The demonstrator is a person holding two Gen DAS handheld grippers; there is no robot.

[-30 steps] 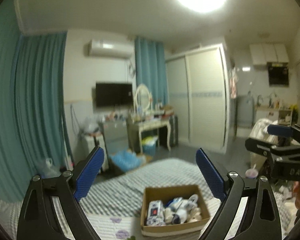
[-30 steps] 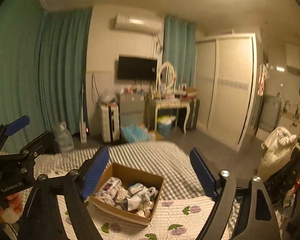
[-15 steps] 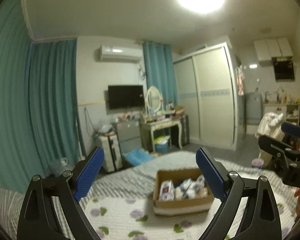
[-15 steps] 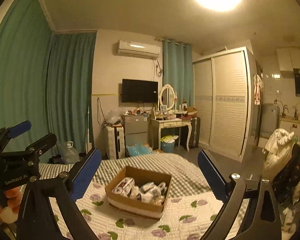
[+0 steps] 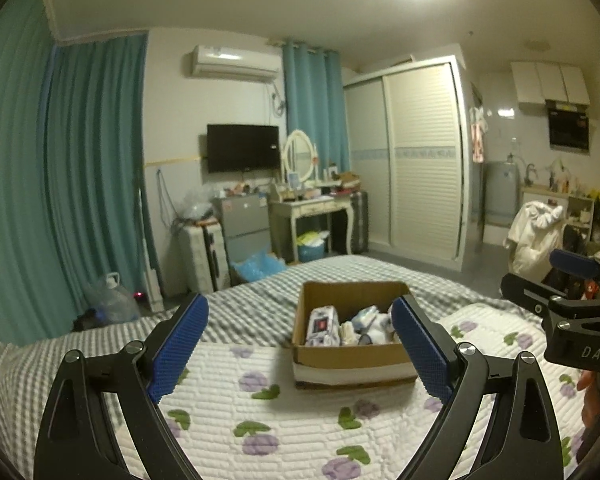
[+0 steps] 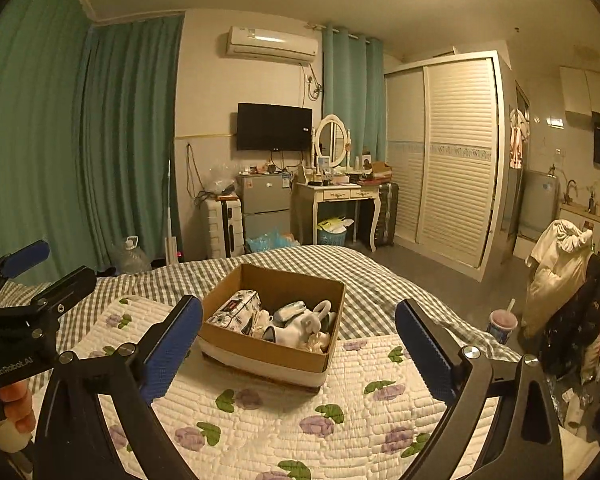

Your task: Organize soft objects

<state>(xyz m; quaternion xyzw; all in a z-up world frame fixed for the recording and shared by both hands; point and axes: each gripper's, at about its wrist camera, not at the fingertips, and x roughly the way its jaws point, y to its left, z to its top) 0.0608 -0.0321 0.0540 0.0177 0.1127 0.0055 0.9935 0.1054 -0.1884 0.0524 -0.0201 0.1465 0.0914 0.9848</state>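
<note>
A brown cardboard box (image 5: 352, 354) sits on a white quilt with purple flowers (image 5: 268, 420) on the bed; it also shows in the right wrist view (image 6: 260, 350). Inside lie several soft items: a patterned pack (image 6: 234, 310) at the left and white and dark rolled pieces (image 6: 304, 324). My left gripper (image 5: 298, 350) is open and empty, held above the quilt just short of the box. My right gripper (image 6: 298, 348) is open and empty, its fingers framing the box from the near side. Each gripper shows at the edge of the other's view.
A grey checked sheet (image 6: 364, 276) covers the far half of the bed. Beyond stand a dressing table (image 6: 336, 196), a small fridge (image 6: 264, 204), a wardrobe (image 6: 448, 160) and teal curtains (image 6: 100, 140). A cup with a straw (image 6: 502, 322) and a chair piled with clothes (image 6: 560, 268) stand at the right.
Both grippers have pulled back and tilted down, so more of the flowered quilt shows in front of the box. Both stay open and empty.
</note>
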